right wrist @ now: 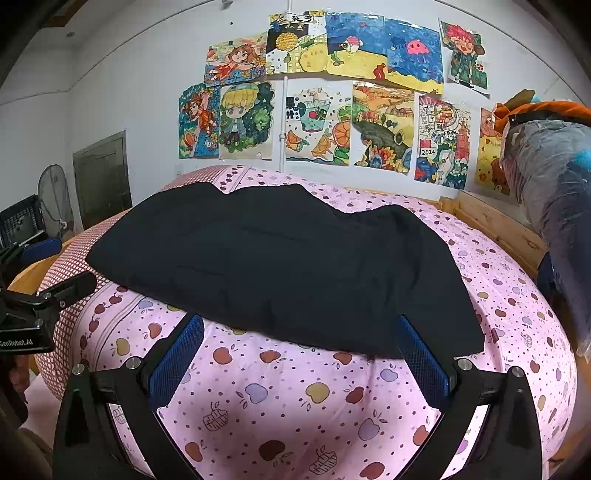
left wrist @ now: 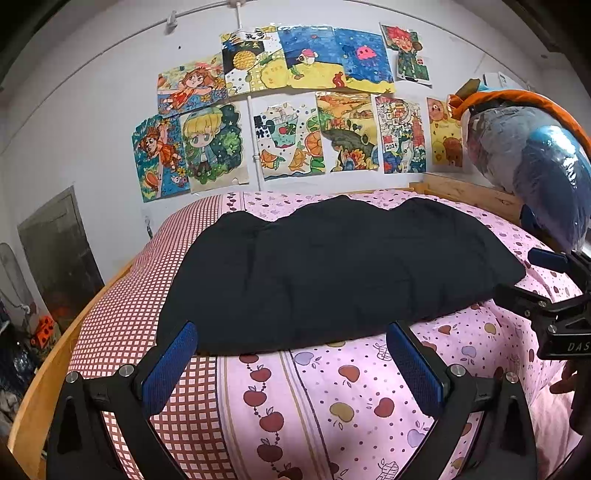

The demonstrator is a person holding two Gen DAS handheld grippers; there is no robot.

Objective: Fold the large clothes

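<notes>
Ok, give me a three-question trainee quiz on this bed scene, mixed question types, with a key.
1. True or false: the left gripper is clamped on the black garment.
2. What does the garment lie on? A) the floor B) the pink apple-print bedcover C) a chair
3. Fill in: the right gripper has its jaws ____.

Key: 1 false, since both grippers are open and hold nothing; 2 B; 3 open.

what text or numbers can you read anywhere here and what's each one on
"2024": on the city drawing taped to the wall.
"GenRobot.AI": on the left gripper body, seen from the right wrist view.
"DAS", cut off at the frame edge: on the right gripper body.
Characters on the top drawing and the drink drawing: too blurred to read.
</notes>
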